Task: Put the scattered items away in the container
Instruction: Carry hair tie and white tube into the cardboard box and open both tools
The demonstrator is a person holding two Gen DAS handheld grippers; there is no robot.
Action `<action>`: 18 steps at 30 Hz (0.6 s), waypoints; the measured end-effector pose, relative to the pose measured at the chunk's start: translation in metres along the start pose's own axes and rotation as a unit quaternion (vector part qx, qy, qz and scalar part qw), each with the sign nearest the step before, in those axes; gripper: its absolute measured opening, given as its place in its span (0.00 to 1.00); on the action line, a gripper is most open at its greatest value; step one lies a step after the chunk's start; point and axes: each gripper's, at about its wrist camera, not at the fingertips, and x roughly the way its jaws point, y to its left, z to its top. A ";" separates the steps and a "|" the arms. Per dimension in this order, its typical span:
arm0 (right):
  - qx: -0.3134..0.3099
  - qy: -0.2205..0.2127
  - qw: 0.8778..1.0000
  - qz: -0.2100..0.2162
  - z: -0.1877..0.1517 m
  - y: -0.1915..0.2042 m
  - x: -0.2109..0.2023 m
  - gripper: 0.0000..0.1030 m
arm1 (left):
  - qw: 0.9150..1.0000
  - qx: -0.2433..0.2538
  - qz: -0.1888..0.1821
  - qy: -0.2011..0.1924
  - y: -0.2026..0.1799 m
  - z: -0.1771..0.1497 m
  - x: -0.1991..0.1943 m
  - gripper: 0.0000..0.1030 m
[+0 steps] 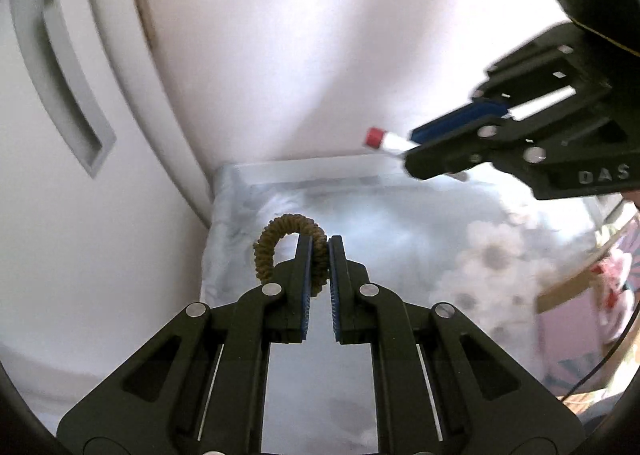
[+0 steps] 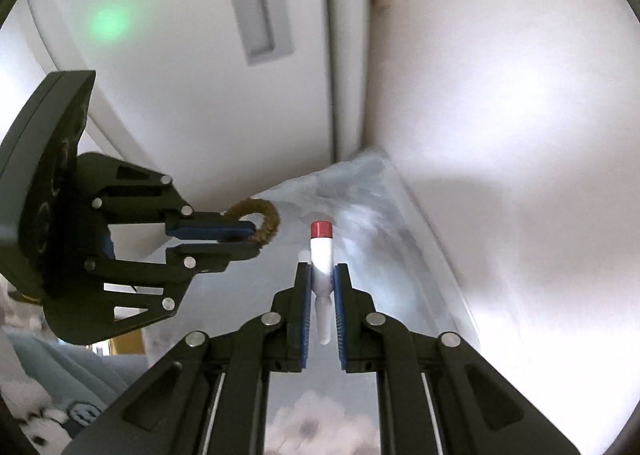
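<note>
My left gripper (image 1: 319,251) is clamping a brown coiled fabric hair tie (image 1: 280,243), its loop sticking out to the left of the pads. My right gripper (image 2: 322,275) is pinching a white plastic tube with a red cap (image 2: 321,245), cap pointing forward, over what is probably pale floral bedding (image 1: 460,255)

Two grippers, one hair tie, one red-capped tube, seen from two wrist cameras

Counted: two black grippers, the left gripper (image 1: 320,245) and the right gripper (image 2: 322,269), each with two fingers and each carrying one thing. One brown hair tie (image 1: 276,243), a single coiled loop. One white tube (image 2: 322,255) with one red cap (image 2: 321,229). One bed cover (image 1: 400,223), pale blue with white flowers. One white cupboard door (image 1: 48,215) bearing one recessed handle (image 1: 60,67). One plain white wall (image 1: 320,35)
</note>
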 end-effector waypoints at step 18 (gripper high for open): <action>0.264 -0.079 0.950 -0.145 -0.189 0.027 -0.168 0.10 | 0.988 0.111 -0.095 0.054 -0.160 0.023 -0.051 0.07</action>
